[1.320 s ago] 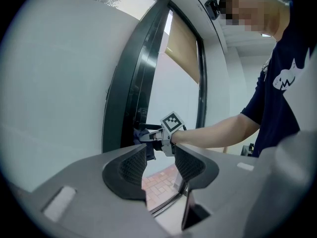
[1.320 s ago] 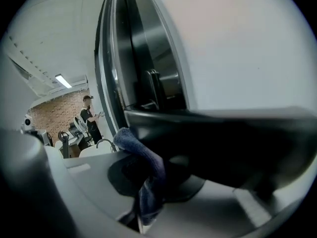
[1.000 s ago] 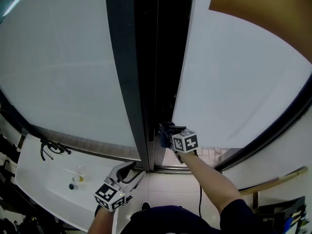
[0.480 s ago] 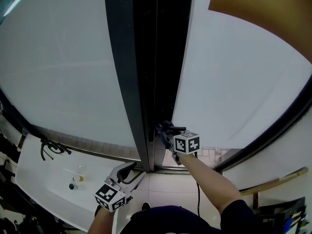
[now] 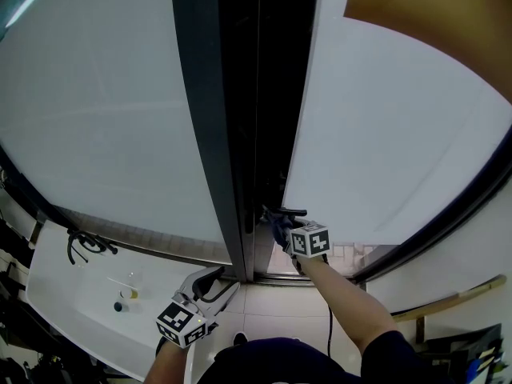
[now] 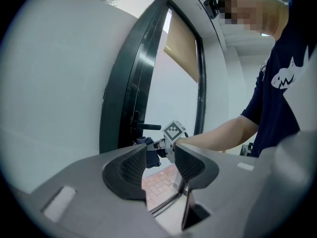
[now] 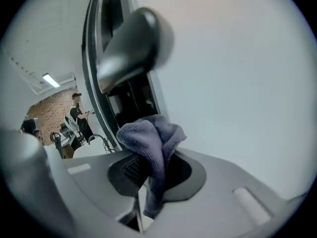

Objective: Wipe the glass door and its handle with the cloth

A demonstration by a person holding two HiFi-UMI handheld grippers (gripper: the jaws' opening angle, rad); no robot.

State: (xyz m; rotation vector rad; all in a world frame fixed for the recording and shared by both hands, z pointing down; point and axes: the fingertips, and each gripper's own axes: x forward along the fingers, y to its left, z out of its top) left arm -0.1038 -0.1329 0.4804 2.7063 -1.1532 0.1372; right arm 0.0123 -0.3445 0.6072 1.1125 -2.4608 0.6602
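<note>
1. Blue-grey cloth (image 7: 151,138) is clamped in the right gripper (image 7: 153,168). The jaws are closed on its bunched middle, one fold stands up past the tips, and a tail hangs down between them.
2. Cloth sits just under the door handle (image 7: 130,42). The lever is dark and blurred overhead in the right gripper view, with a gap between it and the cloth.
3. Glass door (image 5: 384,134) is frosted white and fills the right half of the head view. The right gripper is at its lower left edge, beside the dark frame (image 5: 210,134).
4. Left gripper (image 6: 161,155) has its jaws apart with nothing held. Through the gap, its own view shows the right gripper's marker cube (image 6: 173,131) and the cloth below the handle.
5. In the head view the left gripper hangs low over the tiled floor (image 5: 272,298), left of the frame and well apart from the handle.
6. Second frosted pane (image 5: 96,110) is on the left of the frame.
7. Tan blind (image 5: 432,14) is in the top right corner.
8. White counter (image 5: 64,286) is at lower left. It carries a black cable (image 5: 80,242) and two small items, too small to identify.
9. Bare forearm (image 5: 340,294) runs up to the right gripper.
10. A distant person (image 7: 77,113) stands at far left in the right gripper view.
</note>
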